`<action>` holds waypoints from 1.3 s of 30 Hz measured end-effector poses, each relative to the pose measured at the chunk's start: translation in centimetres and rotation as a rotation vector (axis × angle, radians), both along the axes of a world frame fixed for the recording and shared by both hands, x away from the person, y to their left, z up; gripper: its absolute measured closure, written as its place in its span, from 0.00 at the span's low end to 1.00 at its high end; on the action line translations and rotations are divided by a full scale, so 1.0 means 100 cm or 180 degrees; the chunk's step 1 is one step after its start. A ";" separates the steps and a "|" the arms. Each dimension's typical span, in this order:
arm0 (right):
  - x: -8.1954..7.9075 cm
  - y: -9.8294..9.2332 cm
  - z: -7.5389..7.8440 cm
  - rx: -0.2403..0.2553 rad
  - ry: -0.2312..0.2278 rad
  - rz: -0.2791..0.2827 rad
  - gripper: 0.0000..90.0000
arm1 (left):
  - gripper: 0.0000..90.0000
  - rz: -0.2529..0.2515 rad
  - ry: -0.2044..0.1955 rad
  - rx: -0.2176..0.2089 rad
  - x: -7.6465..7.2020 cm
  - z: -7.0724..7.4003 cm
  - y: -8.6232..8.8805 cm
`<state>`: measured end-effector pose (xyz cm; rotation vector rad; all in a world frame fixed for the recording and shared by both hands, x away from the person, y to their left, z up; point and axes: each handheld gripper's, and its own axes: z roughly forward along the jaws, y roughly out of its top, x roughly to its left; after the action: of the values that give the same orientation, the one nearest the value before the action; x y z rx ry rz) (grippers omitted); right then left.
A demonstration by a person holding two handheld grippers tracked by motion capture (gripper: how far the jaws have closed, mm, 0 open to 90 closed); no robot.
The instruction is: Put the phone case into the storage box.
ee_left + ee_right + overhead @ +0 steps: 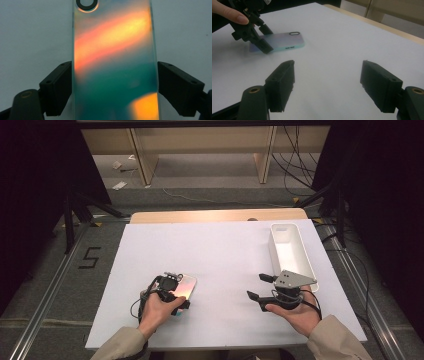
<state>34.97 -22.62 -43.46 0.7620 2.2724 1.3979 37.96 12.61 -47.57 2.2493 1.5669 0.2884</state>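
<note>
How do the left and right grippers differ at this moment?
The left gripper has a phone case between its jaws; the right gripper has none, just bare white table. The left points down over the case; the right lies roughly level beside the white bin. Both are hand-held with black jaws.

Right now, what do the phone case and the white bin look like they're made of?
Phone case: probably glossy plastic with an iridescent film, since orange and teal bands sweep across a smooth back; its mint edge looks like softer rubbery plastic. White bin: likely moulded plastic, matte, with thin uniform walls and rounded corners.
</note>
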 end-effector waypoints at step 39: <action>0.010 0.013 0.005 0.0123 -0.0052 -0.0159 0.29 | 0.19 -0.0699 -0.1044 -0.0781 -0.013 0.026 -0.010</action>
<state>35.94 -21.29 -43.00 0.8109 2.2045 1.4237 36.62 11.63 -44.94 2.0379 1.1137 0.3602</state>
